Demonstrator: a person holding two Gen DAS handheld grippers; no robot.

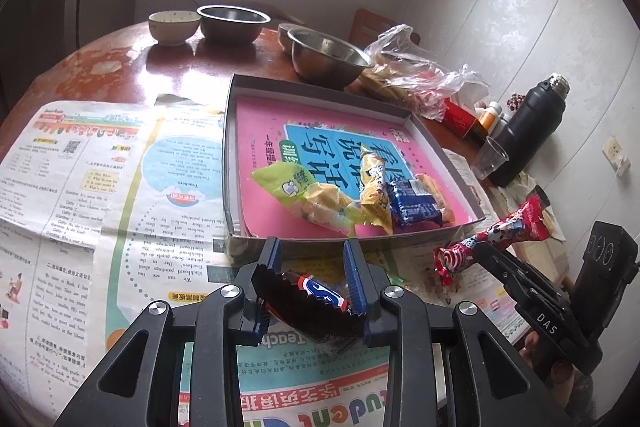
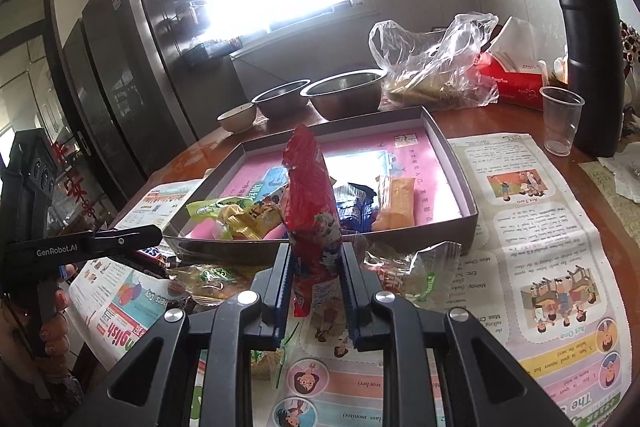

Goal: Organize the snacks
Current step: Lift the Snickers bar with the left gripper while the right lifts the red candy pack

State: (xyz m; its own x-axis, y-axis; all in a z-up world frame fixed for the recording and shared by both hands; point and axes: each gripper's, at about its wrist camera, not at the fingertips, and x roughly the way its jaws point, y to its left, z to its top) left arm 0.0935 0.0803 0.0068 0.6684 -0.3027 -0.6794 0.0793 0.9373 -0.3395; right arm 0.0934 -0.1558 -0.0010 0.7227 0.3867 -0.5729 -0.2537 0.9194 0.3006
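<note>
Newspaper [image 1: 132, 187] covers the round table; beyond both sets of fingers sits the shallow box [image 1: 236, 131] of snacks. The left gripper [image 1: 312, 279] clamps a dark chocolate bar [image 1: 316, 307] and the right gripper [image 2: 314, 271] pinches a red snack packet [image 2: 310, 195]. Mid-carry; next, likely, each reaches forward over the box rim and lets go.

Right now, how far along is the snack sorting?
Done: several snacks lie in the box. In hand: left gripper holds a dark bar; right gripper holds a red packet. Left: loose wrappers on the newspaper.
</note>
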